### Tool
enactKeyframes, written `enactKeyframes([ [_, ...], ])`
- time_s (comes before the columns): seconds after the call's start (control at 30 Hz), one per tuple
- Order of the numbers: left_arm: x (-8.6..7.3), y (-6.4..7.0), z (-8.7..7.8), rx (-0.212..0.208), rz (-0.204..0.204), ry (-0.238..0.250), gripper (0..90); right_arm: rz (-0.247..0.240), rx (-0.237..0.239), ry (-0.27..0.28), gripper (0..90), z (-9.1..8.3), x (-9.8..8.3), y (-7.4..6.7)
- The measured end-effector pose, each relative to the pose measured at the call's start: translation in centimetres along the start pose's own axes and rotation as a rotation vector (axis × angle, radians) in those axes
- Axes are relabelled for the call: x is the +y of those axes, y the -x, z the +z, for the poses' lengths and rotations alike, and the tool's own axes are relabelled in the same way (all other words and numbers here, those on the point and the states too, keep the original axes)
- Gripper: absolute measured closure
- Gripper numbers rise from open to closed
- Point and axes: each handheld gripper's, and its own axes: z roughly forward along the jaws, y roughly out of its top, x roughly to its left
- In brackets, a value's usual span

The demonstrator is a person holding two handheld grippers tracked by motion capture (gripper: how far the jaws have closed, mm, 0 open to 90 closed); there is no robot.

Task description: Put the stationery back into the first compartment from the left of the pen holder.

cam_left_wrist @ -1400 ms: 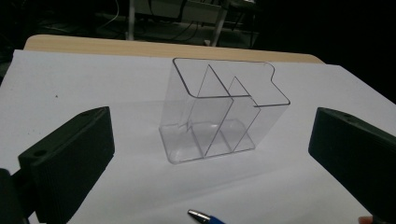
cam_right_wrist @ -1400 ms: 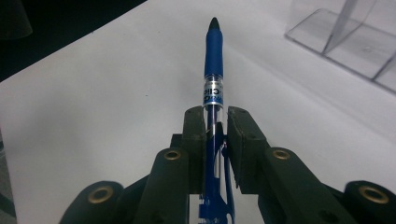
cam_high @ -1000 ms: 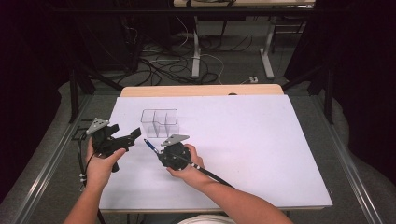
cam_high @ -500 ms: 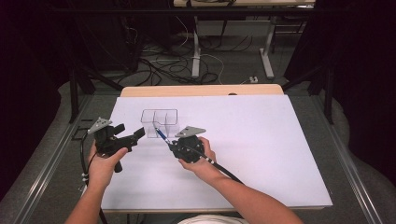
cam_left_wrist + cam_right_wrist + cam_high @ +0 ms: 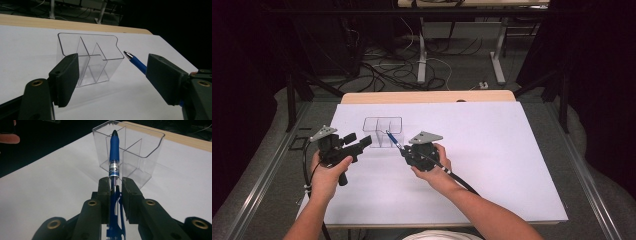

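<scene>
High view: we find the right gripper (image 5: 398, 148) pinching a blue pen (image 5: 392, 139), tip aimed at the clear divided organizer (image 5: 382, 132) on the white table (image 5: 492, 165), presumably for insertion.

Left gripper view: the left gripper (image 5: 112, 75) is spread, nothing between its jaws, which have just been closing.

Right gripper view: pen clamped lengthwise, lined up with the organizer.

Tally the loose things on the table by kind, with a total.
Blue pen: 1, clamped in the right gripper, tip toward the holder
Clear plastic holder: 1, standing on the table, nothing in it
Total: 2
</scene>
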Motion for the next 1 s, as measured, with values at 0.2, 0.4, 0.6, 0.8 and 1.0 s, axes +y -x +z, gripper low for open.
enactKeyframes([
  [0.2, 0.5, 0.6, 0.5, -0.040, -0.067, -0.005, 31.6, 0.016, -0.010, 0.010, 77.8, -0.8, 0.3, 0.8],
  [0.4, 1.0, 0.9, 1.3, -0.068, -0.145, -0.026, 39.4, 0.013, -0.024, 0.028, 77.8, -1.4, 0.7, 1.6],
  [0.6, 1.6, 1.4, 2.3, -0.120, -0.243, -0.054, 45.3, 0.034, -0.031, 0.045, 77.8, -2.1, 1.0, 2.0],
  [0.8, 2.1, 1.8, 3.1, -0.145, -0.333, -0.070, 50.4, 0.039, -0.036, 0.061, 77.8, -2.3, 1.4, 2.1],
  [1.0, 2.3, 2.2, 3.8, -0.168, -0.370, -0.081, 53.8, 0.031, -0.026, 0.061, 77.8, -2.3, 2.0, 1.7],
])
